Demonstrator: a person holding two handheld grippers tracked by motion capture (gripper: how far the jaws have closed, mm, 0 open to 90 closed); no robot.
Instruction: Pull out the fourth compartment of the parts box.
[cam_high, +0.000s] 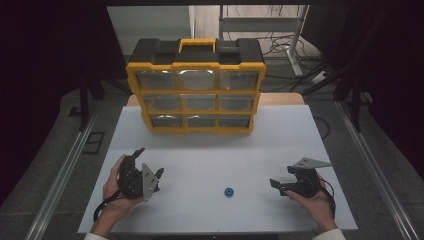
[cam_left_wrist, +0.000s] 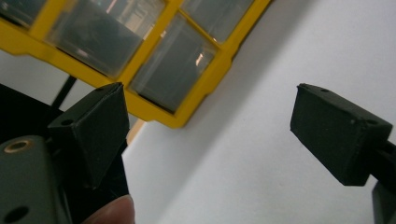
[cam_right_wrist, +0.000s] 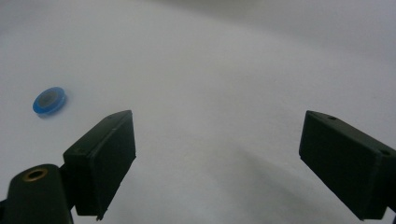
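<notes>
Blue ring (cam_high: 229, 192) waits between two idle tools.
Each hand-held gripper, left (cam_high: 148, 166) and right (cam_high: 274, 186), gapes wide and empty (ready to reach).

The setting is a laboratory or workshop test bay. Indicators: a bare white table (cam_high: 280, 135) on a grey carpeted floor (cam_high: 45, 165), dark curtains (cam_high: 50, 45) at both sides, loose cables (cam_high: 280, 45) beside a metal frame (cam_high: 295, 30) behind, and a yellow-and-black parts organiser (cam_high: 196, 85) with clear drawers.

yellow-and-black drawer organizer (cam_high: 196, 90) on white table (cam_high: 280, 145), drawers seemingly shut
</notes>
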